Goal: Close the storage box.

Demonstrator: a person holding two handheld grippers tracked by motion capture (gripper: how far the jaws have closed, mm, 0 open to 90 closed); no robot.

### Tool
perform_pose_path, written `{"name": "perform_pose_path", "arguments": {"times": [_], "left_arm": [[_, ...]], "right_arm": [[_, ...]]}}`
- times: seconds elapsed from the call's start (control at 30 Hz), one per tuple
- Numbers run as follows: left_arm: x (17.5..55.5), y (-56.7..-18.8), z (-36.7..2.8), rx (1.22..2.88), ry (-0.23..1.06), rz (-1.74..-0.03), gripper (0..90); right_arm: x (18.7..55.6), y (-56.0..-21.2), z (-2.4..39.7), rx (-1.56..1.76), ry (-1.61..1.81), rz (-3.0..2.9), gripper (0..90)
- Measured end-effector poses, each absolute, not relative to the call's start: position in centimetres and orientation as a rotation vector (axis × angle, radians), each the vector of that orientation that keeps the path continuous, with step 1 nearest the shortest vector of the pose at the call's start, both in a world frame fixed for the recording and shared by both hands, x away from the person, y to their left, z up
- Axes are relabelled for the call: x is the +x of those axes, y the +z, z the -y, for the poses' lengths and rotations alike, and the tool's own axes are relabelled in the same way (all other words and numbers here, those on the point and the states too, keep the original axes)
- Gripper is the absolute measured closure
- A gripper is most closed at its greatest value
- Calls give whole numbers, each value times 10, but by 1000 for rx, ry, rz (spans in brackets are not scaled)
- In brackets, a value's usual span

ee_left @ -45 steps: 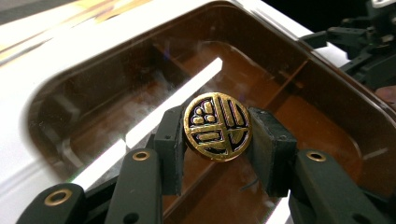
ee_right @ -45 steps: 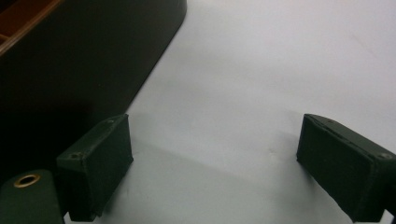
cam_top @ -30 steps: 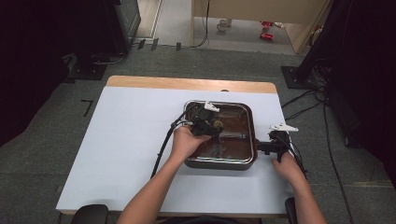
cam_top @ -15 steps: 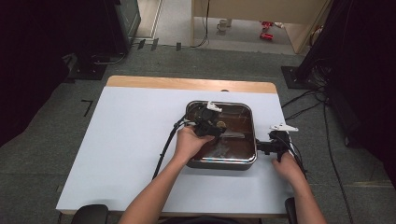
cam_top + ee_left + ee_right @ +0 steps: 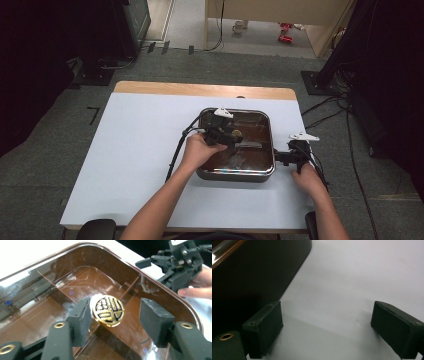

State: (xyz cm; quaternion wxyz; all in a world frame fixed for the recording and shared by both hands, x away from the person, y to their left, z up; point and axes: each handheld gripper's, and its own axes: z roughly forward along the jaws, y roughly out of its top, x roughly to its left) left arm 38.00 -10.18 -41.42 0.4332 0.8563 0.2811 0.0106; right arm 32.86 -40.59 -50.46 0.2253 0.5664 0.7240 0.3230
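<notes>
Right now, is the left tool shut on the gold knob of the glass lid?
No: in the left gripper view the left tool stands open, one jaw beside the gold knob, the other well clear of it.

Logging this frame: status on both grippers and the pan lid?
Left gripper open around lid knob, one pad touching. Right gripper open, on table beside pan. Glass lid still on.

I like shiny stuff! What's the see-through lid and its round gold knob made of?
The lid looks like clear, brown-tinted glass or plastic: you see through it and it mirrors the lights. The knob looks like polished gold-coloured metal with a black pattern, though it could be plated plastic.
</notes>
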Motion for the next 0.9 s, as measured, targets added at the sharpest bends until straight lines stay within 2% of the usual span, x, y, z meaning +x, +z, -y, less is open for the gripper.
{"name": "perform_pose_path", "arguments": {"times": [0.07,0.13,0.3,0.47,0.9], "left_arm": [[376,-412,101,2171,88,-689,367],[371,-410,98,2210,150,-636,361],[365,-406,79,2156,46,-683,326],[357,-403,65,2149,48,-687,290],[335,-405,24,2141,83,-733,279]], "right_arm": [[329,-505,406,1564,892,-1995,100],[329,-505,406,1565,891,-1996,100],[329,-505,406,1561,892,-1995,100],[329,-505,406,1563,891,-1997,100],[329,-505,406,1564,891,-1995,100]]}}
